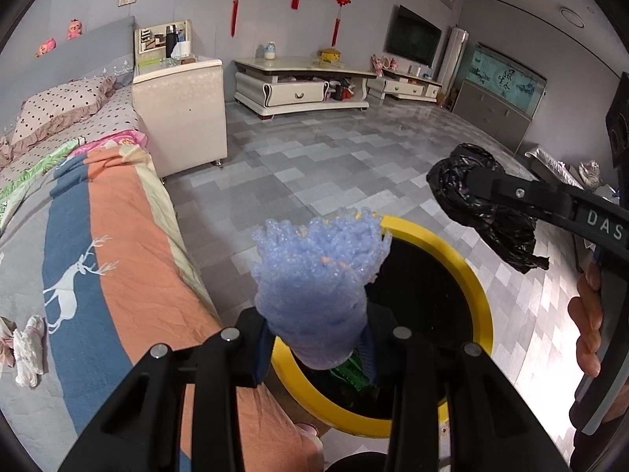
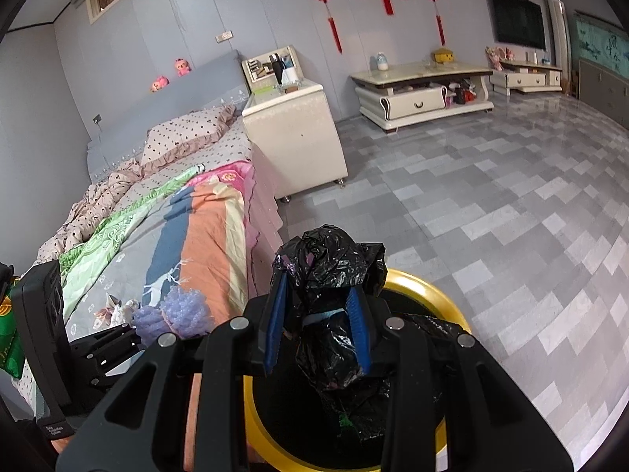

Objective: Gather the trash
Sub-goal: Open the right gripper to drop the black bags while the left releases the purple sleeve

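A: Since both loads are already over the bin (image 1: 477, 275), what we need to settle is how each one sits against its yellow rim. Our left hand-held gripper (image 1: 314, 348) is clamped on the purple foam net (image 1: 318, 279), whose frilled end points up and forward, its long axis along the fingers.

B: Agreed, and from the left wrist view the net's lower end hangs over the near-left part of the opening, just inside the rim. We judge it would fall in, though close to the edge beside the bed (image 1: 118, 236).

A: Our right hand-held gripper (image 2: 318, 326) is pinched onto the crumpled black plastic bag (image 2: 328, 271), blue pads (image 2: 275, 326) pressing either side of its narrow middle. The bag stands roughly upright between them, one lump above, one tail below.

B: In the right wrist view that tail hangs over the dark opening, so the right hand looks the better centred of the two. From the left view, though, the bag appears beyond the far-right rim, so we cannot be sure.

A: What stays unclear to us?

B: The bin's inside is nearly black. We see something green low in it, but cannot tell what it is. The near rim is covered by our own gripper bodies, and the bag's tail blends into the darkness.
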A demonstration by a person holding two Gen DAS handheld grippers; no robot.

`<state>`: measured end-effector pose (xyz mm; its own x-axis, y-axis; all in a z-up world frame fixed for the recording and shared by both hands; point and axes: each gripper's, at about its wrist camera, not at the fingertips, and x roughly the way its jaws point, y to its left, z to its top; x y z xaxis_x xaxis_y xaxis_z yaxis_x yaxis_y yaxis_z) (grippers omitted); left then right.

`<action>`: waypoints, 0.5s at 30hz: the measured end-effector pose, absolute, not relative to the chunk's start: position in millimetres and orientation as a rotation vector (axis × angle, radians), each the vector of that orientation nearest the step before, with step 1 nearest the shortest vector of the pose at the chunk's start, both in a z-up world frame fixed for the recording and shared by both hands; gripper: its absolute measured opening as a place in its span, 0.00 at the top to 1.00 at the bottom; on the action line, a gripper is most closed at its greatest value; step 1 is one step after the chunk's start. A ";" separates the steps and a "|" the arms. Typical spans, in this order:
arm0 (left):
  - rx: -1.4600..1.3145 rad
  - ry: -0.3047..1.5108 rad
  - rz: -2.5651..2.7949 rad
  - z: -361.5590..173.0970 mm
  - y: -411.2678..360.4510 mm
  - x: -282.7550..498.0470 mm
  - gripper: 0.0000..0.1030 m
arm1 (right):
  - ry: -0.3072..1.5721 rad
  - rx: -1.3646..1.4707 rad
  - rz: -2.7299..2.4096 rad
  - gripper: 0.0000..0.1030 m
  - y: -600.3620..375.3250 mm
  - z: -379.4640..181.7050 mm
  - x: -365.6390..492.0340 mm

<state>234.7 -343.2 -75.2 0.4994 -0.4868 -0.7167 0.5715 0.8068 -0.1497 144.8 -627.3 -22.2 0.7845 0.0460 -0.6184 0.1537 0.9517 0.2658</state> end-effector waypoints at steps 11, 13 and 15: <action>0.130 0.874 -0.671 -96.8 -361.0 232.7 0.67 | 0.726 0.350 -0.075 0.70 -635.3 -53.6 154.2; 0.131 0.874 -0.675 -98.1 -362.1 232.5 0.67 | 0.730 0.352 -0.077 0.70 -636.4 -56.2 154.0; 0.128 0.874 -0.681 -97.2 -363.6 233.3 0.67 | 0.733 0.355 -0.081 0.70 -637.9 -58.2 152.9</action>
<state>233.3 -363.6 -97.2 0.4476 -0.4976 -0.7430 0.5984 0.7841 -0.1646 152.9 -637.9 -58.2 0.7432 0.0510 -0.6671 0.1952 0.9372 0.2891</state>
